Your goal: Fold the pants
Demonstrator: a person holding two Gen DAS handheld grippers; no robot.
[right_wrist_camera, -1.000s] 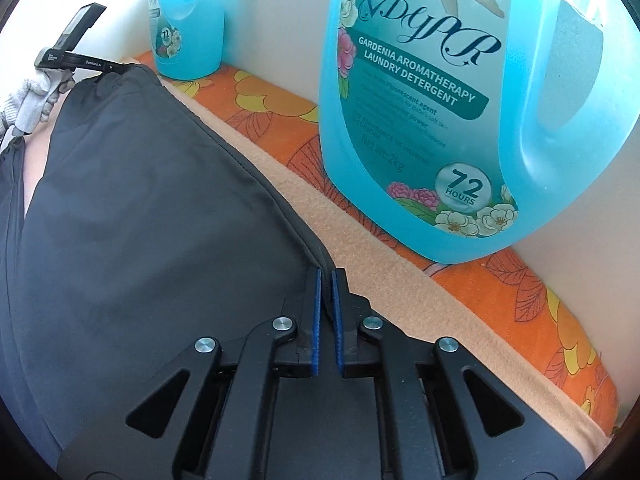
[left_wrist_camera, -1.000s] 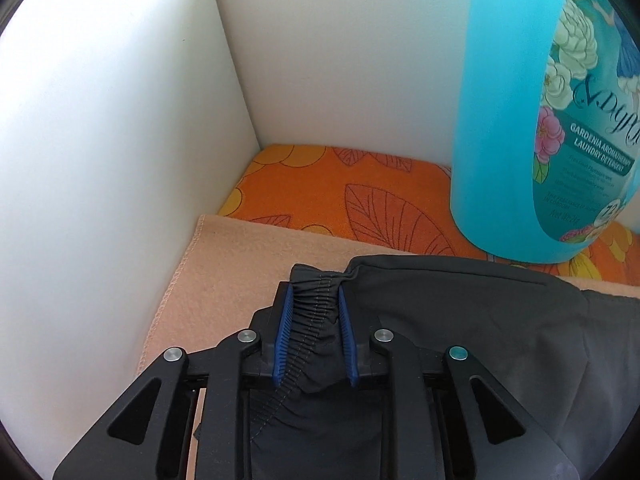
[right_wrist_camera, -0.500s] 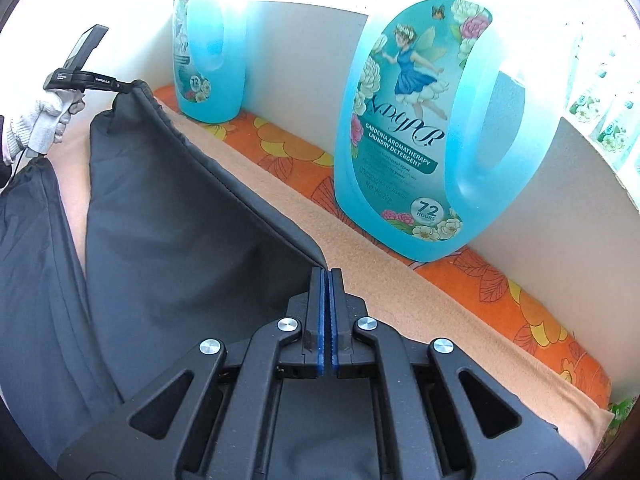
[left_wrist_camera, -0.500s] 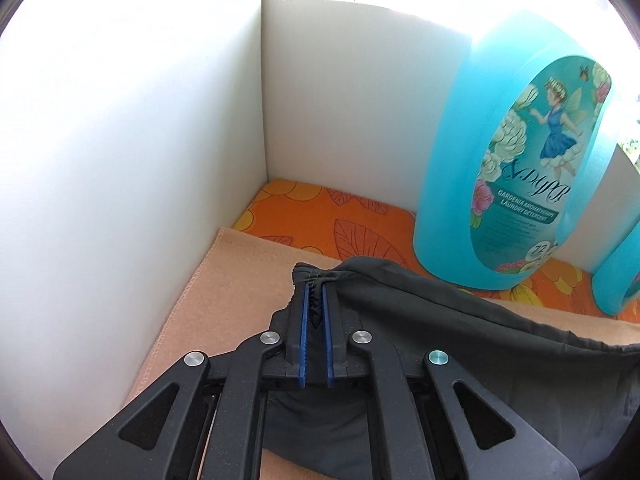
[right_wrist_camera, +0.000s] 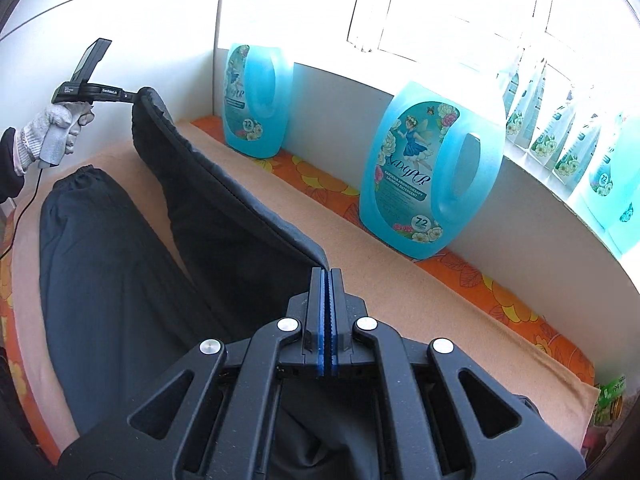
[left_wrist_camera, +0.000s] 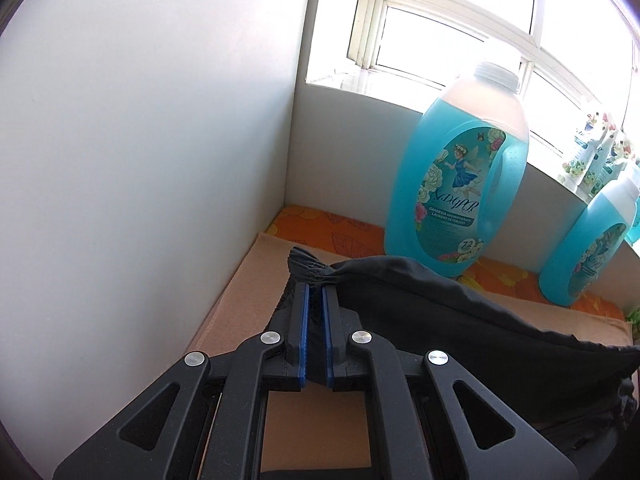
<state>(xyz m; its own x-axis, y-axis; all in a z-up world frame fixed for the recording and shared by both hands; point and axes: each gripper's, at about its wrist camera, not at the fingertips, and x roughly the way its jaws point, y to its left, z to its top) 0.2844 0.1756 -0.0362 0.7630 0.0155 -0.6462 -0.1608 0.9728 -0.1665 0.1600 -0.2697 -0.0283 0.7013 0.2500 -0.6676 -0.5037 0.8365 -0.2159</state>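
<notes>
Dark pants (right_wrist_camera: 120, 280) clamped in both grippers (left_wrist_camera: 315, 292) (right_wrist_camera: 327, 276), gripped hem hidden between pads.

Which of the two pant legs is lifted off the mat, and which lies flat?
The far pant leg, nearer the detergent bottles, is held up by both grippers. The near pant leg lies flat on the mat.

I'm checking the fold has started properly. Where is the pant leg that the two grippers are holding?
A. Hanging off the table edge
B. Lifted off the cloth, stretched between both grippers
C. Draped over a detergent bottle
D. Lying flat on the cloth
B: the left gripper pinches the cuff and the right gripper the other end, so the pant leg hangs raised above the cloth.
</notes>
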